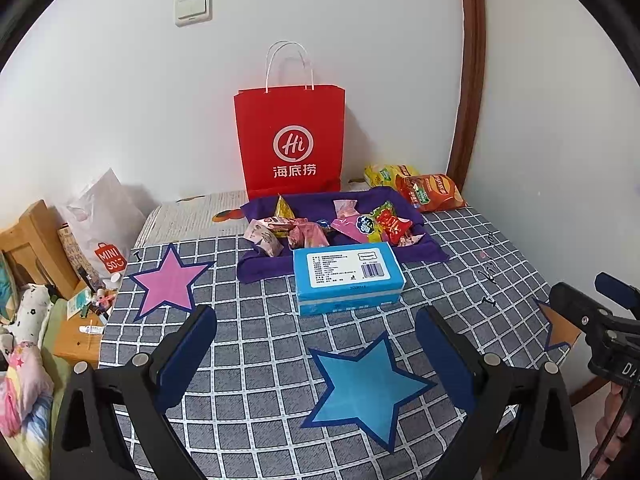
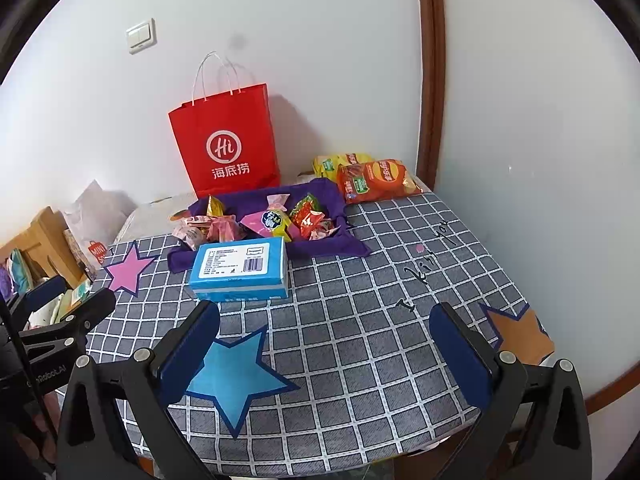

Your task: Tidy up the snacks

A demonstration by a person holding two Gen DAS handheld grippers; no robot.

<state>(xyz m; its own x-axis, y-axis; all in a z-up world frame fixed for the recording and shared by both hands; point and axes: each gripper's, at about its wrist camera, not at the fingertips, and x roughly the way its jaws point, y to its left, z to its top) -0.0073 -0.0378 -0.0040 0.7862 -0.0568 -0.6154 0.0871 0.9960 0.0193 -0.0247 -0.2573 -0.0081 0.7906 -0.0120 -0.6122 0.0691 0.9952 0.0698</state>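
While unloaded: left gripper (image 1: pixel 316 356) and right gripper (image 2: pixel 324 354) spread wide, empty | snack packets (image 1: pixel 340 226) on purple cloth (image 1: pixel 264 268): probably light, crinkly, slippery; pinch sealed edges

Desk (image 1: pixel 460 280): we see it covered by a grey cloth with a white grid and black script at the right.
Stars: we count a pink star (image 1: pixel 168 282) at the left, a blue star (image 1: pixel 366 386) near the front, and an orange star (image 2: pixel 520 334) at the right edge, all flat on the cloth.
Middle: we find a blue box (image 1: pixel 346 276), label up, touching the front of a purple cloth tray (image 1: pixel 264 268) of wrapped snacks (image 1: pixel 390 226).
Back: we see a red paper bag (image 1: pixel 290 140) upright by the wall, with an orange chip bag (image 1: pixel 434 192) and a yellow chip bag (image 1: pixel 384 174) to its right.
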